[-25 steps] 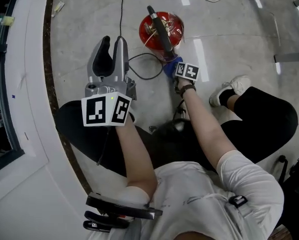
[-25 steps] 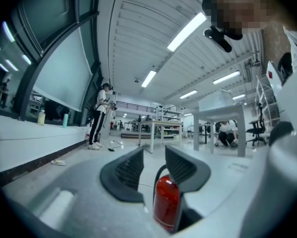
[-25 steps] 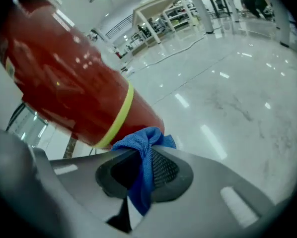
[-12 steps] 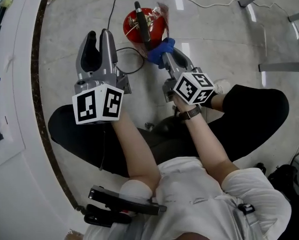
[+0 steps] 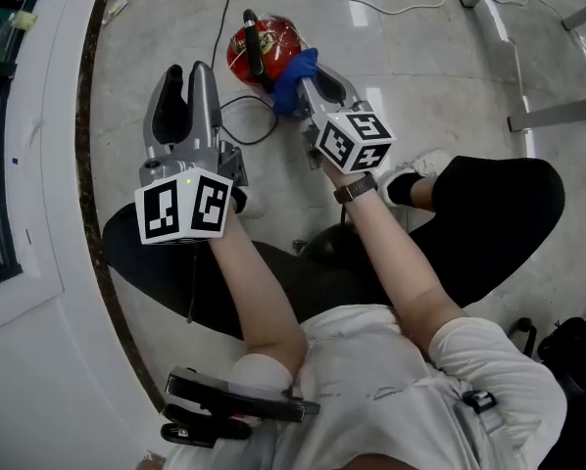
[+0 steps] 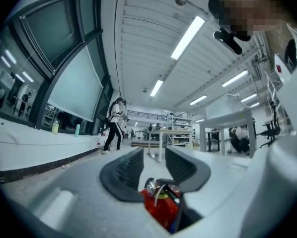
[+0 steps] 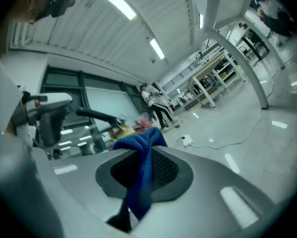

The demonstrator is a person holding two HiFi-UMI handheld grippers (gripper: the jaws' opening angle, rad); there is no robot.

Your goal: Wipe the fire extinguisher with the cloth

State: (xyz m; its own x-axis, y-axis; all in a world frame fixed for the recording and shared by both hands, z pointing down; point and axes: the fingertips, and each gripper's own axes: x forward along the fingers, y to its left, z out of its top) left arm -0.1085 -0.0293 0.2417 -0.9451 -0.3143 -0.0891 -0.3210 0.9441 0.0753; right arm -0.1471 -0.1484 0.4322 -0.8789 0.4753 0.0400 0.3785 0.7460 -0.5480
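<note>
The fire extinguisher (image 5: 281, 35) is seen standing on the pale floor (image 5: 420, 57), viewed from above, and the task is judged to be at its wiping stage, with no telling how much of the surface is already cleaned. The blue cloth (image 5: 295, 71) is pinched between the closed jaws of the right gripper (image 5: 313, 78) and is pressed against the extinguisher's near-right side, just beside its black handle; in the right gripper view a fold of cloth (image 7: 142, 175) is seen bunched above the jaws and hanging down between them. The left gripper (image 5: 186, 74) is held to the left of the extinguisher, apart from it, its jaws spread with nothing gripped; the red body (image 6: 158, 207) is only glimpsed beyond them in the left gripper view. The rest of the shell is presumed still to be wiped. A label is made out on the extinguisher's top, but no wording can be read; only black-and-white square markers are carried on the gripper cubes.
</note>
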